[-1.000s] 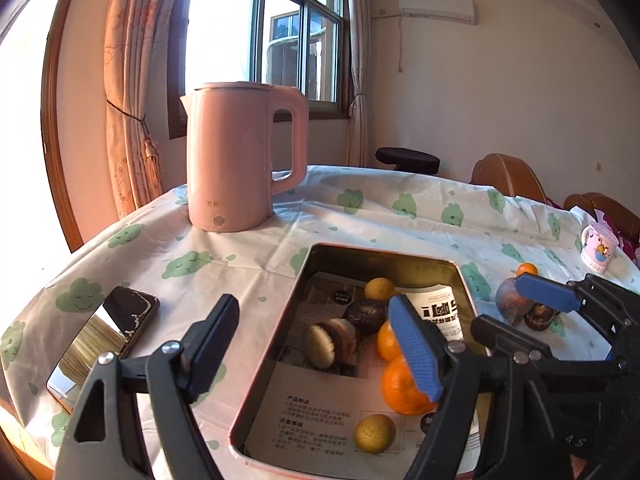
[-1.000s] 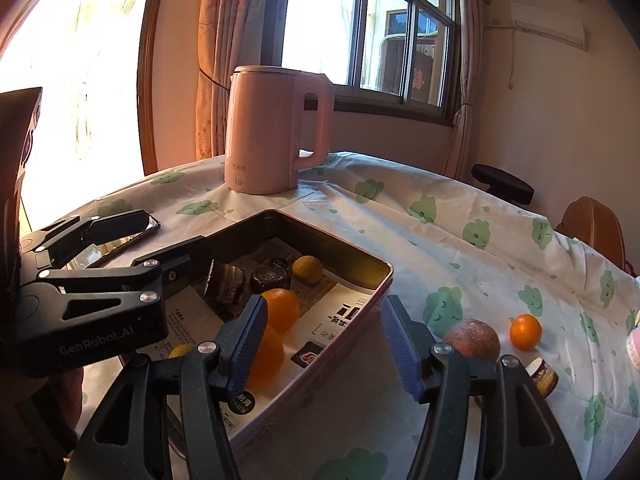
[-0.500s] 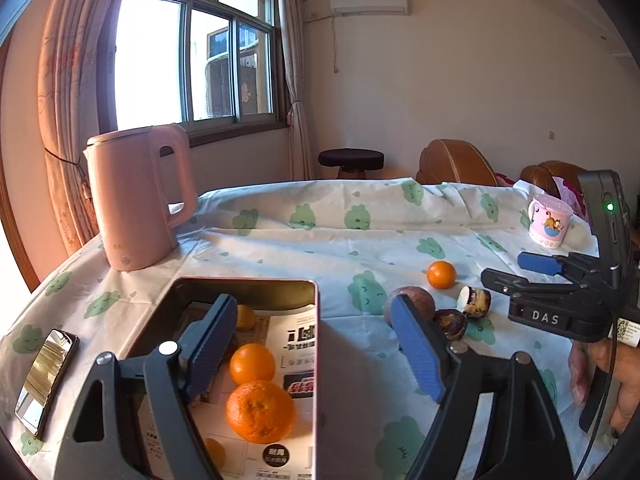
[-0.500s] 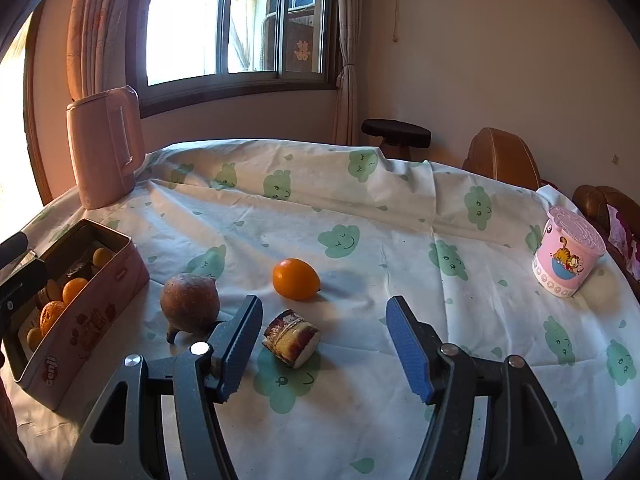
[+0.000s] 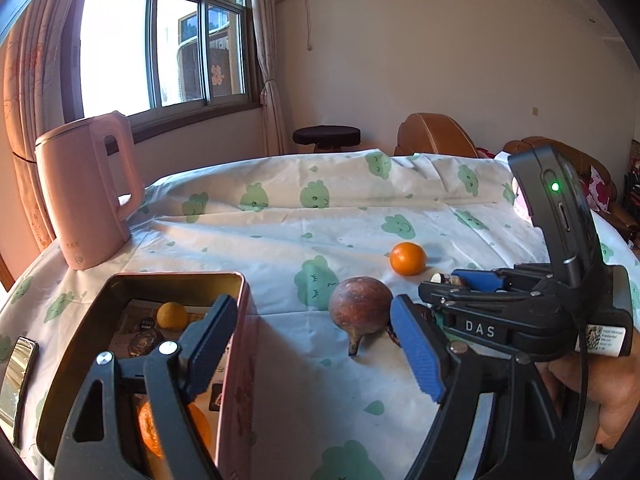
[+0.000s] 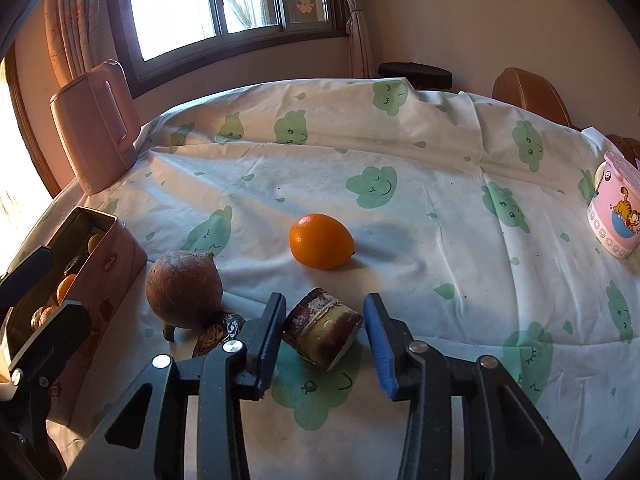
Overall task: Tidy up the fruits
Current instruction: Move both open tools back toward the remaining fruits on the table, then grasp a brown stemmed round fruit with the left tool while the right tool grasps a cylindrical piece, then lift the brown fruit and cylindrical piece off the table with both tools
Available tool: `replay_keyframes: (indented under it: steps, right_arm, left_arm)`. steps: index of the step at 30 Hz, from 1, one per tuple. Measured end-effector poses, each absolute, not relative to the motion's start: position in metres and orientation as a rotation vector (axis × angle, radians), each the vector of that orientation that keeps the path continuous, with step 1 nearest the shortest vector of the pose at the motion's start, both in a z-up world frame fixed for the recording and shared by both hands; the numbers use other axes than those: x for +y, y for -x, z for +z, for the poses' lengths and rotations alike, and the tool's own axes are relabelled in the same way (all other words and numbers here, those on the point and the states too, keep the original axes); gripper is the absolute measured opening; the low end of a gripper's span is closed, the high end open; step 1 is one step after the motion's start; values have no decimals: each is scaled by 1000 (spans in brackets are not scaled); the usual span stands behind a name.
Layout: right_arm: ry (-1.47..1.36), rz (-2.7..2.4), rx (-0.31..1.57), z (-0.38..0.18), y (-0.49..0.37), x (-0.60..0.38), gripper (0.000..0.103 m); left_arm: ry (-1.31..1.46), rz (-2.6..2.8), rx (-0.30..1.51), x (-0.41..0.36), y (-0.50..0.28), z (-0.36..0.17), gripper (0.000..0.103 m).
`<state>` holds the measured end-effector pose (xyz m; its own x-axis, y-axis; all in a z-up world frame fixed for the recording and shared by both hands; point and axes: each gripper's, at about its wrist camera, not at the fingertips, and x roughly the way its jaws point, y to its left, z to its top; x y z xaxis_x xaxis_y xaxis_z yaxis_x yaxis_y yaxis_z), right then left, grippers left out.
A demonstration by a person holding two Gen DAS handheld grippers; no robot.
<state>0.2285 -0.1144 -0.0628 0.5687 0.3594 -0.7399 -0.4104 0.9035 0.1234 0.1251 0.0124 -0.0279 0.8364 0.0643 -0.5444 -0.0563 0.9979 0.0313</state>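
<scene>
My right gripper (image 6: 325, 300) is low over the tablecloth, its jaws closing around a cut, dark-rinded fruit piece (image 6: 322, 330). The left finger touches the piece; a narrow gap shows at the blue right pad. A round brown fruit (image 6: 184, 288) and a small dark fruit (image 6: 218, 334) lie just to its left, and an orange (image 6: 322, 240) sits beyond. My left gripper (image 5: 314, 304) hangs open and holds nothing, over the right wall of the pink tin (image 5: 236, 280), with the brown fruit (image 5: 360, 304) ahead of it. Several oranges (image 5: 172, 314) lie in the tin.
A pink kettle (image 5: 84, 192) stands at the back left of the round table. A phone (image 5: 16, 384) lies left of the tin. A pink cartoon cup (image 6: 616, 216) stands at the right edge. Chairs and a stool are behind the table.
Both grippers have swung right, away from the tin toward the loose fruits. My right gripper has sunk over the cut piece and its jaws have narrowed around it.
</scene>
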Motion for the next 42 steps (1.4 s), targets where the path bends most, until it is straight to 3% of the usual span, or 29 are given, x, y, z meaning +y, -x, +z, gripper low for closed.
replay_keyframes:
  steps: [8,12,18,21,42]
  right_arm:
    - [29,388,751,-49,-217,-135,40]
    - [-7,364,727,-46,-218,-147,40]
    - [7,359,700,-43,-214,-146,41]
    - [14,365,709,-44,-215,-145,41]
    - [17,402,583,-30,-195,-145,41]
  left_arm:
    - [7,4,657,1,-158,-38,79]
    - [40,-23,732,0,-180,-48,60]
    - [78,-45,803,-2,-197,-59,58]
    - [104,-43,810,2,-198,-60,53]
    - [104,-31,647,6,-174,-39,52]
